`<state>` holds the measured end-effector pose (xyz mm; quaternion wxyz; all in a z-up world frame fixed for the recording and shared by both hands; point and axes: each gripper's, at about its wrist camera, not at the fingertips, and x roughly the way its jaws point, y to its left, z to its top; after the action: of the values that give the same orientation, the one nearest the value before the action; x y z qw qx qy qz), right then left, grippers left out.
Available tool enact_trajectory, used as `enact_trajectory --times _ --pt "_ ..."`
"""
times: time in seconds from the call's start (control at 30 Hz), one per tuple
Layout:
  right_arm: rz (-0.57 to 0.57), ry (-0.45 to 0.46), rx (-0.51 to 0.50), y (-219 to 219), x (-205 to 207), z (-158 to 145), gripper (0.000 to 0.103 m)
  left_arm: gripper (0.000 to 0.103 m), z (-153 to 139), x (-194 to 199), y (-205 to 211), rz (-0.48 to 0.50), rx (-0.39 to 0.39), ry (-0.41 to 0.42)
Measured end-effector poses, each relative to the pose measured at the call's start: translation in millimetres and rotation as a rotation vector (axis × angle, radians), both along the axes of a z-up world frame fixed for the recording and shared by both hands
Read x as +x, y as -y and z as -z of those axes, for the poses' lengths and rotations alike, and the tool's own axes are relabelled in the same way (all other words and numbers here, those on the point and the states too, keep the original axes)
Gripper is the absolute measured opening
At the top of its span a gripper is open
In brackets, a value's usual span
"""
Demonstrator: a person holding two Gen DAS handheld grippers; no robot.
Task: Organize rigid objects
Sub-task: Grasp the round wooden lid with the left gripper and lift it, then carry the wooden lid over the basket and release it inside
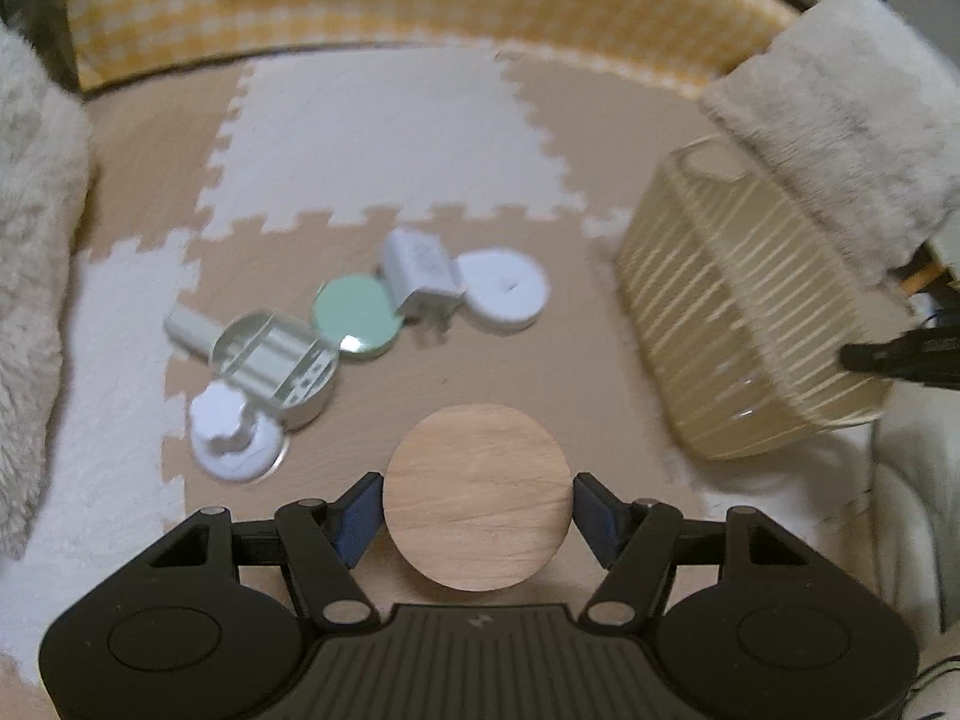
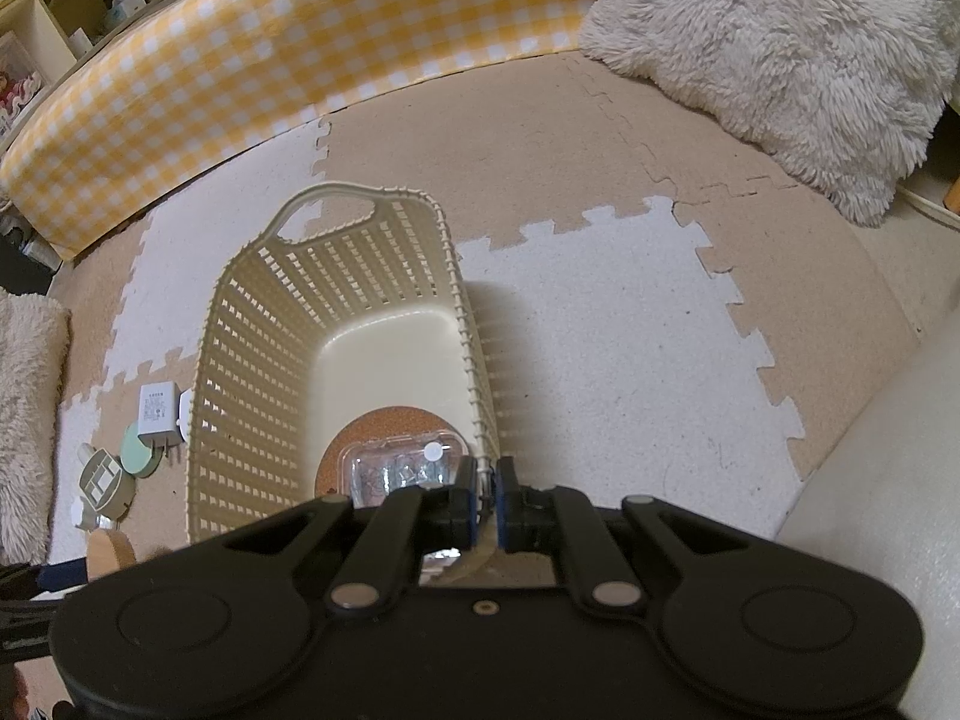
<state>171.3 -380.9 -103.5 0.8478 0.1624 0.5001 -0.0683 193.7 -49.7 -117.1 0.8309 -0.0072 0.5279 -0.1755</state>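
Note:
My left gripper (image 1: 477,507) is shut on a round wooden disc (image 1: 477,498) and holds it above the foam mat. Beyond it lie a clear round box (image 1: 273,369), a mint green disc (image 1: 357,318), a white charger (image 1: 420,273), a white round puck (image 1: 504,291) and a white knob-shaped piece (image 1: 231,435). The cream slatted basket (image 1: 738,324) stands to the right. My right gripper (image 2: 487,495) is shut on the basket's near rim (image 2: 480,468). Inside the basket lie a cork coaster (image 2: 387,429) and a clear plastic case (image 2: 402,465).
Fluffy cream cushions (image 2: 774,54) lie at the back right and at the left (image 1: 30,276). A yellow checked bolster (image 2: 252,72) runs along the far edge of the puzzle mat (image 2: 600,324). Shelving (image 2: 66,6) stands behind it.

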Motion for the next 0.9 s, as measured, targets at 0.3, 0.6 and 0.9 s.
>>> enact_trajectory --times 0.3,0.6,0.9 --pt "0.001 -0.001 0.001 -0.1 0.0 0.0 0.006 0.068 -51.0 -8.2 35.5 0.097 -0.091 0.149" --pt "0.002 -0.001 0.004 -0.1 0.0 0.1 0.006 0.068 -57.2 -13.5 111.7 0.269 -0.105 0.220" --pt "0.007 -0.003 0.017 0.4 0.6 0.9 0.006 0.068 -41.1 -2.4 156.9 0.353 -0.062 0.240"
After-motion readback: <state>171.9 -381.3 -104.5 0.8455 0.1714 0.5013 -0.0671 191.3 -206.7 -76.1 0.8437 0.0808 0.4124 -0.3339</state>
